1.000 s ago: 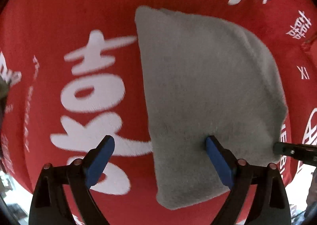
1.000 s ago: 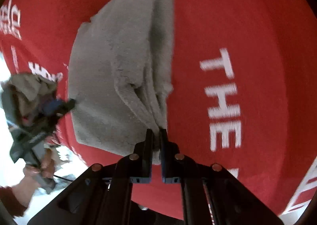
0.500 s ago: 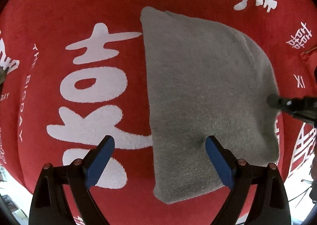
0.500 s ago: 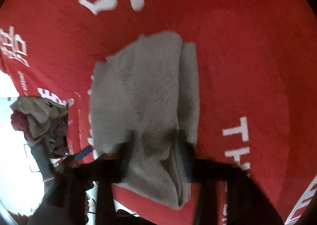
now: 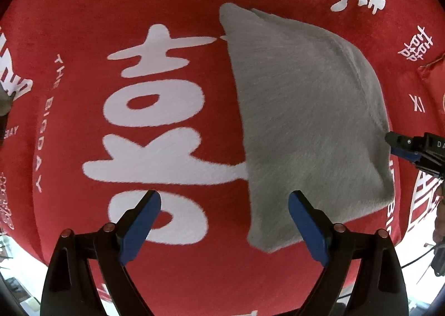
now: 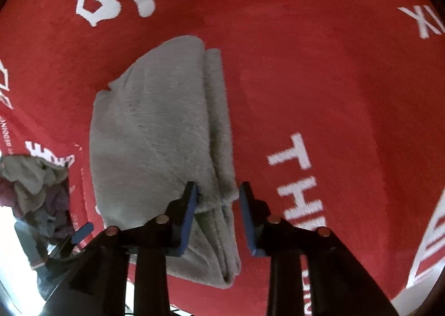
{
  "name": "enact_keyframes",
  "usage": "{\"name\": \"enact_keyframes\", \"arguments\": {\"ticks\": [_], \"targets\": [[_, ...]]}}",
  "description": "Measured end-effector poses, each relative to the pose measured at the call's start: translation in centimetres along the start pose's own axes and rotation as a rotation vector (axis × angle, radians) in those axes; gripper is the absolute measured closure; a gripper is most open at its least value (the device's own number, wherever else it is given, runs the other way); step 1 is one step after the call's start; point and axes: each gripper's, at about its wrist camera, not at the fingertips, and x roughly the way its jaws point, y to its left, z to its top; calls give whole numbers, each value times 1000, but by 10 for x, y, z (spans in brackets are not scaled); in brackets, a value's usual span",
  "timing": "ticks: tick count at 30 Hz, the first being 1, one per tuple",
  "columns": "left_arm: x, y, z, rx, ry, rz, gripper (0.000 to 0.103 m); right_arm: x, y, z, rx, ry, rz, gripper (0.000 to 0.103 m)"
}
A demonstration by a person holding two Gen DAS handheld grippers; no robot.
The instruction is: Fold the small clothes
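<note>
In the left wrist view, the folded grey fleece cloth (image 5: 306, 126) lay flat on the red surface with white printed characters (image 5: 139, 23), filling the centre right of the frame, its long axis running from the upper centre down to the lower right. The left hand-held gripper (image 5: 224, 215) stood wide apart, holding nothing; its right blue pad (image 5: 306, 228) overlapped the cloth's lower edge. The right hand-held gripper (image 5: 411, 149) reached in at the right edge, at the cloth's side.

In the right wrist view, the cloth (image 6: 155, 135) ran from upper centre to bottom centre, layered edges to the right. The right hand-held gripper (image 6: 218, 204) was parted, straddling those edges without clamping. A crumpled pile of mixed clothes (image 6: 30, 182) sat at the left edge.
</note>
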Motion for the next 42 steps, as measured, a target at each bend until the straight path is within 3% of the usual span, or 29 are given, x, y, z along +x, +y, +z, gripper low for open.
{"name": "enact_keyframes", "arguments": {"ticks": [4,6,10,12,25,32,35,36,42], "targets": [[-11,7,-8,0,-5,2,9,-12,-1,-13,-19,-6,-135,62],[-13,11,-9,3,-5,5,9,-18,-3,-20,-25,-8,-156,60],[-20,12,-15,19,-8,3,9,-32,-1,-46,20,-30,-105,59],[-23,12,-18,32,-11,3,9,-31,6,-55,30,-26,-78,53],[-25,15,-26,71,-5,24,9,-31,43,-108,-37,26,18,45],[-11,7,-18,62,28,55,9,-23,44,-100,-50,61,27,44],[-11,1,-9,40,24,52,9,-24,37,-86,-55,79,27,44],[-10,-2,-5,31,30,54,0,-25,36,-81,-57,81,28,44],[-5,-14,15,-16,45,59,0,-30,27,-47,-82,87,38,38]]}}
